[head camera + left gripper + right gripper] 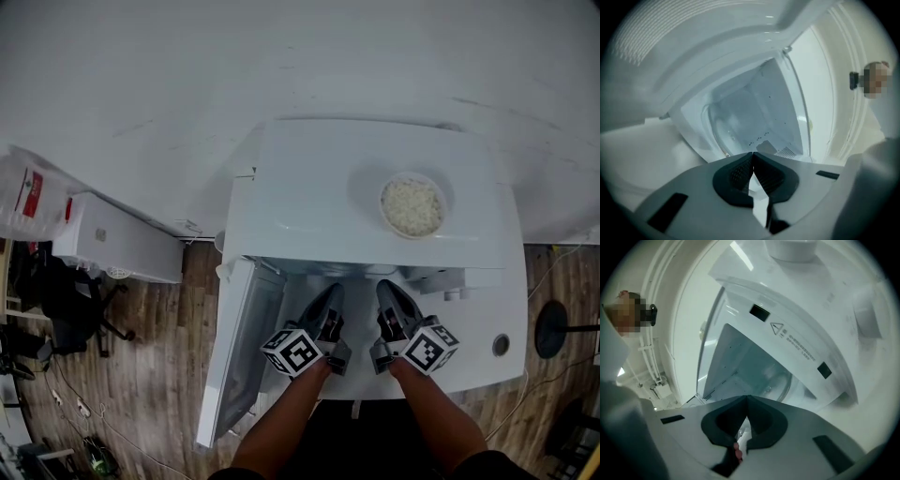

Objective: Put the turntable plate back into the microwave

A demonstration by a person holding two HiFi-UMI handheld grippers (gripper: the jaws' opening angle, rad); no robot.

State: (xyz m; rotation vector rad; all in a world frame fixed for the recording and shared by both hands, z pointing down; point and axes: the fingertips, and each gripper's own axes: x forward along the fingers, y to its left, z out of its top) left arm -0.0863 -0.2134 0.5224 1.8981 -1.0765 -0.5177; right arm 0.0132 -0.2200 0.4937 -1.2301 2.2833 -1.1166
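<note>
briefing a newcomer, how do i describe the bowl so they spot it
Find the white microwave with its door open. On its flat top, toward the right, sits a round white bowl. It holds white rice-like grains and is the only thing up there.

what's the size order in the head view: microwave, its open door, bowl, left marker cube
1. microwave
2. door
3. bowl and marker cube look alike; the cube is nearer the camera, so unranked
</note>
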